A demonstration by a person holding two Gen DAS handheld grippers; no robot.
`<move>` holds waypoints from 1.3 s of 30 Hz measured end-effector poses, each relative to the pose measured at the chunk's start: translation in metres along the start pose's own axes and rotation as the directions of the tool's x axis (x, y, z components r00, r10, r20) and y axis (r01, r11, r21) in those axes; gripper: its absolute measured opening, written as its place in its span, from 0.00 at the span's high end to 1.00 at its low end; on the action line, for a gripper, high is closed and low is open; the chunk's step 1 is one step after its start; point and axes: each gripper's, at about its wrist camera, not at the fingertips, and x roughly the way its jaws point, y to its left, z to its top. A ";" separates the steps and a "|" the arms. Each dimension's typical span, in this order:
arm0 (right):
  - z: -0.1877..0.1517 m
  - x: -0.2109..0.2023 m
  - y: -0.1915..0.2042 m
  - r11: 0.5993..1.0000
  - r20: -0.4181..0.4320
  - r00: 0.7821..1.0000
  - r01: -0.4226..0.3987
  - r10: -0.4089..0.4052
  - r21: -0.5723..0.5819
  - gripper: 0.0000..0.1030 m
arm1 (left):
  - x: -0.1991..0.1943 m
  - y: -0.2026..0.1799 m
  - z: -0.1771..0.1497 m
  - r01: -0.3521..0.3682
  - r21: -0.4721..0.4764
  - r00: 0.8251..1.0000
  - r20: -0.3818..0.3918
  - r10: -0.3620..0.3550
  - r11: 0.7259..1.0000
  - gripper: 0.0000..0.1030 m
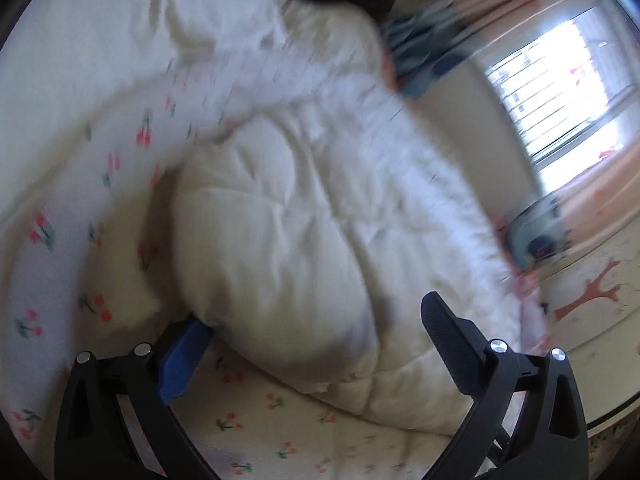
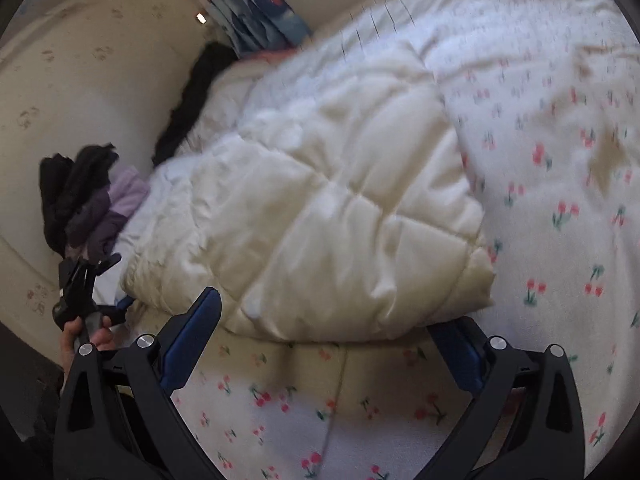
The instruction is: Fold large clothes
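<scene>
We see a cream-white quilted padded garment (image 1: pixel 276 240) lying bunched in the middle of a bed covered by a white sheet printed with small red cherries (image 1: pixel 60 264). Both views are blurred, so finer detail of the garment is hard to read.

Our left tool (image 1: pixel 316 320) stands open, its fingers spread wide on either side of the garment's near rounded end; the blue-padded finger (image 1: pixel 180 360) sits just beside the fabric, whether touching we cannot tell, and the black one is apart from it. Our right tool (image 2: pixel 336 328) is likewise open, its two blue-padded fingers flanking the garment's near folded edge (image 2: pixel 360 312), with nothing pinched between them.

From the right wrist view, a hand (image 2: pixel 80 340) holds the left tool at the bed's left edge, beside a heap of black and lilac clothes (image 2: pixel 92 196). A bright window with pink curtains (image 1: pixel 560 92) shows beyond the bed's far side.
</scene>
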 end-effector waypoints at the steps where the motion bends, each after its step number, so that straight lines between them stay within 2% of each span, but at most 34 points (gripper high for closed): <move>1: -0.003 0.001 -0.002 1.000 -0.008 1.000 0.007 -0.007 -0.007 0.06 | 0.006 0.003 0.001 0.002 -0.015 1.000 -0.031 -0.003 1.000 0.07; 2: -0.003 0.003 -0.003 1.000 -0.008 1.000 0.009 -0.010 -0.016 0.06 | 0.010 0.005 0.003 0.016 -0.036 0.999 -0.033 -0.017 0.999 0.07; 4: 0.003 0.004 -0.004 1.000 -0.002 1.000 0.005 -0.005 -0.004 0.06 | 0.012 0.003 0.003 -0.009 -0.030 1.000 -0.018 0.008 1.000 0.07; 6: 0.013 0.005 -0.007 0.999 0.020 0.999 -0.030 0.029 0.038 0.06 | 0.023 0.000 0.010 -0.024 -0.035 0.999 -0.030 0.023 0.999 0.07; 9: 0.025 0.005 -0.019 0.987 0.068 0.993 -0.103 0.095 0.120 0.06 | 0.022 -0.006 0.011 -0.009 -0.039 1.000 0.004 0.009 0.999 0.07; 12: 0.027 0.013 -0.029 0.986 0.059 0.995 -0.090 0.083 0.142 0.06 | 0.031 -0.009 0.016 -0.047 0.002 0.999 -0.023 0.047 0.999 0.07; 13: 0.027 0.012 -0.028 0.987 0.078 0.993 -0.093 0.084 0.130 0.07 | 0.032 -0.006 0.018 -0.035 -0.004 0.999 -0.034 0.035 0.999 0.07; 14: 0.027 0.011 -0.027 0.989 0.093 0.992 -0.093 0.082 0.118 0.13 | 0.032 -0.006 0.018 -0.021 -0.003 0.999 -0.025 0.021 1.000 0.08; 15: 0.028 0.010 -0.025 0.991 0.105 0.992 -0.080 0.069 0.110 0.20 | 0.030 -0.005 0.019 -0.018 0.006 1.000 -0.020 0.018 1.000 0.15; 16: 0.029 0.010 -0.022 0.992 0.115 0.992 -0.064 0.051 0.112 0.37 | 0.030 -0.006 0.019 -0.017 0.019 1.000 -0.016 0.017 1.000 0.25; 17: 0.031 0.008 -0.023 0.991 0.127 0.991 -0.052 0.036 0.122 0.56 | 0.029 -0.006 0.019 -0.014 0.026 1.000 -0.015 0.014 1.000 0.30; 19: 0.036 0.000 -0.026 0.990 0.155 0.987 -0.066 0.046 0.125 0.66 | 0.023 -0.009 0.016 -0.011 0.064 1.000 -0.010 0.012 0.998 0.48; 21: 0.039 -0.007 -0.015 0.996 0.163 0.986 -0.052 0.038 0.078 0.74 | 0.018 -0.021 0.014 -0.033 0.137 0.999 0.016 0.031 0.990 0.57; 23: 0.040 -0.019 -0.001 0.999 0.176 0.984 -0.044 0.038 0.032 0.78 | 0.006 -0.025 0.010 0.001 0.144 1.000 0.024 -0.004 0.990 0.61; 28: 0.025 -0.073 0.022 0.998 0.188 0.981 -0.048 0.055 -0.045 0.79 | -0.041 -0.040 -0.006 0.070 0.206 0.997 0.016 -0.075 0.976 0.63; 30: 0.005 -0.090 0.023 0.997 0.153 0.987 -0.032 0.042 -0.066 0.78 | -0.057 -0.043 -0.022 0.077 0.240 0.997 -0.032 -0.071 0.968 0.62; 31: -0.004 -0.092 0.020 0.997 0.115 0.993 -0.016 0.024 -0.071 0.72 | -0.059 -0.041 -0.029 0.066 0.247 0.997 -0.062 -0.052 0.967 0.55; 32: -0.015 -0.087 0.014 0.997 0.057 0.998 0.018 -0.014 -0.069 0.65 | -0.055 -0.033 -0.035 0.059 0.232 0.994 -0.105 -0.035 0.971 0.53; 34: -0.032 -0.078 -0.008 0.999 -0.023 0.999 0.028 -0.029 -0.024 0.56 | -0.045 -0.013 -0.039 0.049 0.160 0.989 -0.144 -0.026 0.986 0.39; 36: -0.040 -0.085 -0.015 1.000 -0.003 1.000 0.028 -0.028 0.012 0.47 | -0.042 0.003 -0.037 0.086 0.046 0.985 -0.155 -0.078 0.995 0.34; 39: -0.044 -0.109 -0.002 0.993 0.082 0.991 0.109 -0.105 -0.038 0.38 | -0.046 -0.002 -0.041 0.057 0.088 0.993 -0.110 -0.047 0.995 0.31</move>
